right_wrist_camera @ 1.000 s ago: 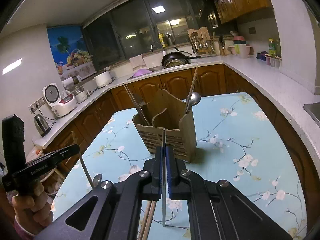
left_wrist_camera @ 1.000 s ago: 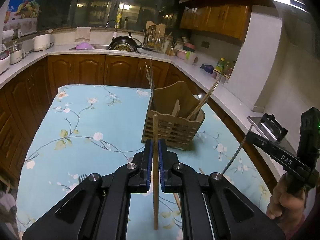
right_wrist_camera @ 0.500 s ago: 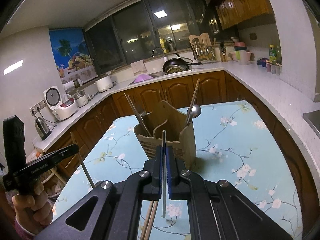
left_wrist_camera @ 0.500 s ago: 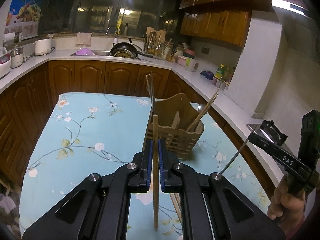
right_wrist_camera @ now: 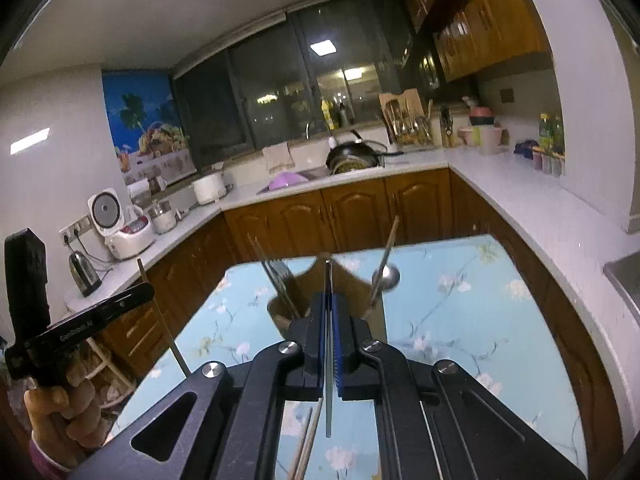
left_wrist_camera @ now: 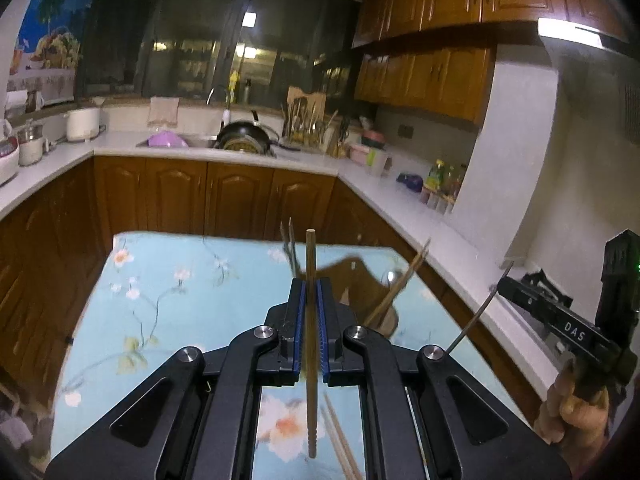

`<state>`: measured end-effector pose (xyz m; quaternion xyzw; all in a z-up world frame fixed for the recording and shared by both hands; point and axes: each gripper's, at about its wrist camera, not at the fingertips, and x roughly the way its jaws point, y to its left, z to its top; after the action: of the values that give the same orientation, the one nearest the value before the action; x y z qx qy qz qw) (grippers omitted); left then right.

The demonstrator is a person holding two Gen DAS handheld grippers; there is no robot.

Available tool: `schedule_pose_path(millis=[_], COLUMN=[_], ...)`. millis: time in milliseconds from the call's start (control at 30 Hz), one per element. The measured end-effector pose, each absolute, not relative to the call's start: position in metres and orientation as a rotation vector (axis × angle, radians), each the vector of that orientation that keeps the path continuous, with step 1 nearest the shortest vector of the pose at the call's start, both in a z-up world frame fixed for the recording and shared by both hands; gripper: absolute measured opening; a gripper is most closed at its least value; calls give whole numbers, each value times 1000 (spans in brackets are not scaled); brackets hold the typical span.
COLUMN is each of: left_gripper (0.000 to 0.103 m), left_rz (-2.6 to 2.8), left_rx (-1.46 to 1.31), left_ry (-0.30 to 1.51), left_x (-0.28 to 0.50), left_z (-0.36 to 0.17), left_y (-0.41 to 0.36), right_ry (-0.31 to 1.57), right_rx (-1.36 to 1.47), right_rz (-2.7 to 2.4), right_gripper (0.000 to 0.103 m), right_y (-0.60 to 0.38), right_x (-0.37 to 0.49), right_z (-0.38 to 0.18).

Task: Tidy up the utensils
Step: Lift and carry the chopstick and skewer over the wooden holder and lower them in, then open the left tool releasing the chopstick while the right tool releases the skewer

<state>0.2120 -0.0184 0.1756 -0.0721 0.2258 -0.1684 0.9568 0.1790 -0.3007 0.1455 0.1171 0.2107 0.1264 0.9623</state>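
My left gripper (left_wrist_camera: 310,292) covers most of the wooden holder (left_wrist_camera: 360,280) on the table — only a blurred brown edge shows. The chopstick (left_wrist_camera: 310,320) I hold there smears where it passes between the pads. From the right gripper (right_wrist_camera: 329,308), the thin metal piece (right_wrist_camera: 328,360) is too slim to name. Loose chopsticks (right_wrist_camera: 308,444) beneath run off the bottom edge — I can't count them.
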Motion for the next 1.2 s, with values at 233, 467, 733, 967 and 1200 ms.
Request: schedule_pose_path(millis=[233, 467, 733, 967, 1200], left_gripper=[5, 5, 5, 5, 5], left_rz=[-330, -320, -260, -229, -241], left_rx=[-135, -156, -209, -246, -231], left_ry=[373, 307, 312, 372, 429], left_x=[240, 279, 333, 354, 347], left_z=[213, 236, 210, 156, 121], left_y=[-25, -30, -37, -41, -44], right_ry=[341, 291, 304, 368, 429], right_rx=[224, 203, 217, 253, 271], right_rz=[246, 225, 211, 218, 211], right_gripper=[3, 3, 3, 3, 3], right_y=[-304, -305, -307, -306, -302], right_x=[201, 231, 262, 277, 279], right_z=[183, 207, 193, 152, 117])
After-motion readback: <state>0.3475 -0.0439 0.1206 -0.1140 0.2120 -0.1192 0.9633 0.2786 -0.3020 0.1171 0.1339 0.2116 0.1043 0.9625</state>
